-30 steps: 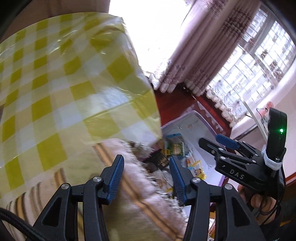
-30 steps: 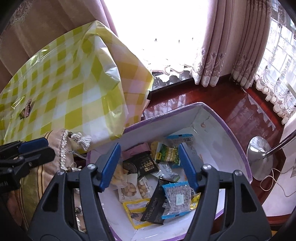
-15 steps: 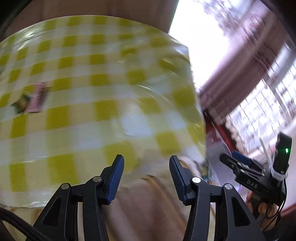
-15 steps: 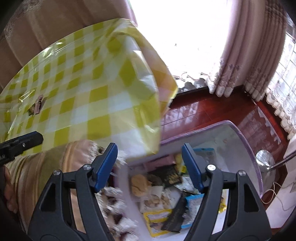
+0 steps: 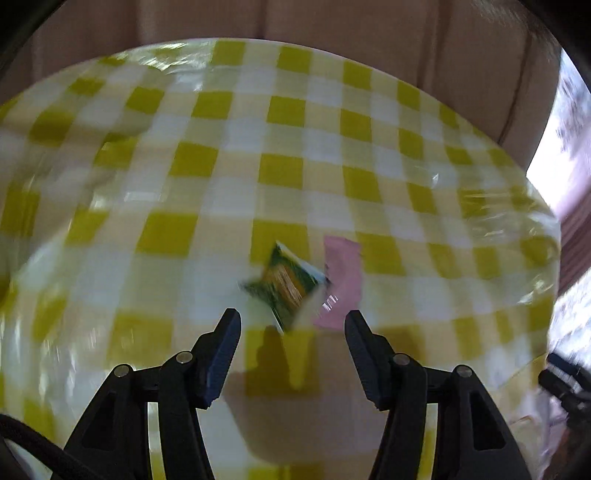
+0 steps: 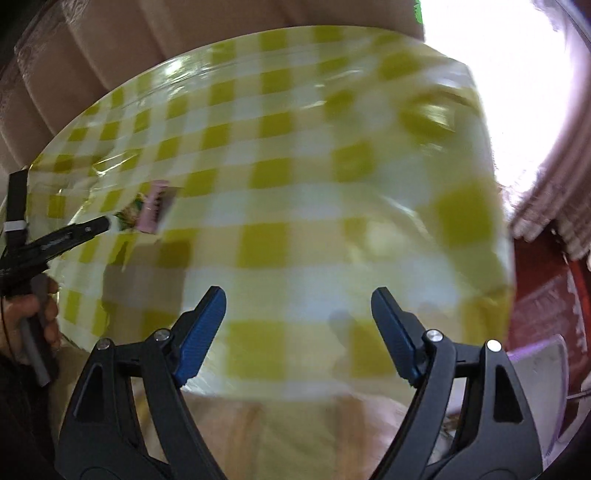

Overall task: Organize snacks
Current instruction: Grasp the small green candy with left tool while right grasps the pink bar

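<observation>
Two hand-held grippers angled down over a yellow-checked tablecloth (image 5: 280,170), jaws of both opening, nothing between them. Left gripper (image 5: 291,328) just short of green snack packet (image 5: 286,286) and pink snack packet (image 5: 341,280), lying mid-cloth, touching. Right gripper (image 6: 297,310) over bare cloth. Beige sofa (image 5: 332,22) behind the cloth.

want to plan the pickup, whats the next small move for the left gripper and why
Probably ease the left gripper down onto the green packet: its jaws are opening with nothing between them, and the packet lies just ahead on the checked cloth, overlapping a pink packet.
</observation>
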